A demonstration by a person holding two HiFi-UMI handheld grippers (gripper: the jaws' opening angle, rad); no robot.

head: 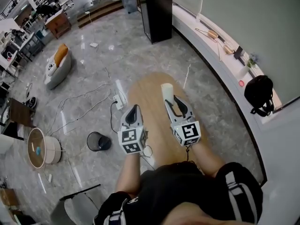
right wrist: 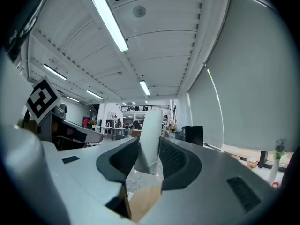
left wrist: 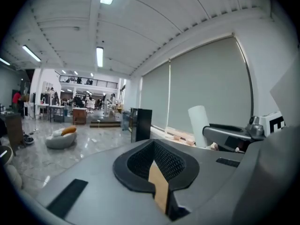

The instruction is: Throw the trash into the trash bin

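Note:
In the head view both grippers are held up over an oval wooden table. My right gripper is shut on a white paper cup, which stands upright between its jaws. That cup fills the gap in the right gripper view and shows past the left gripper's jaws. My left gripper is to its left with jaws together and nothing in them. A black mesh trash bin stands on the floor, left of the table and below the left gripper in the picture.
A power strip with cables lies on the floor by the table's left edge. A white beanbag with an orange cushion and a round side table are further left. A black cabinet stands at the back; a black backpack rests on the window ledge.

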